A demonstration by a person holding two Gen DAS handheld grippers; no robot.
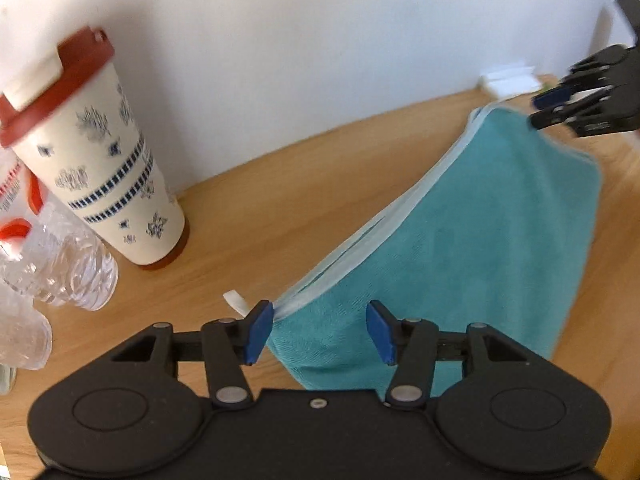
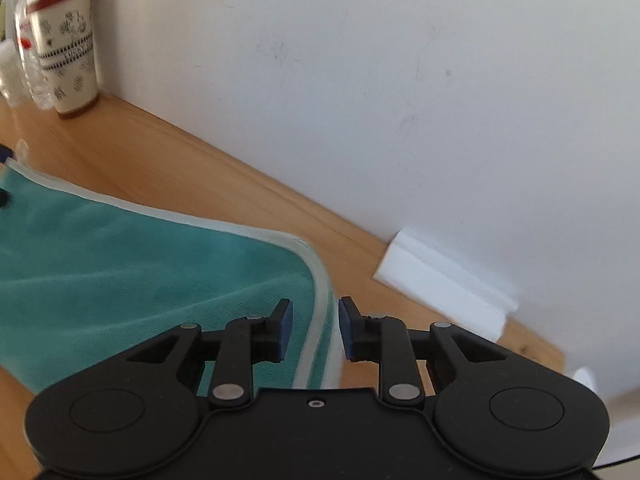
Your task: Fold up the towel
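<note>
On light wooden table [image 1: 248,208], folded teal terry towel [image 1: 460,232]; left gripper [image 1: 320,330] and right gripper [image 2: 316,330] jaws spread over pale hem corners. Patterned cream tumbler with red lid [image 1: 104,160], clear plastic bottles [image 1: 60,264] stand left, apart.

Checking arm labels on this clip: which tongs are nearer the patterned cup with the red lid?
Left. The left tongs sit just right of the cup; the right tongs are at the towel's far end.

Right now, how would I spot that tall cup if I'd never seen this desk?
Follow the white wall to the wooden desk's left end, away from the teal towel. The cup stands upright beside clear plastic bottles; unlike them it is cream, with blue patterns and a red lid.
</note>
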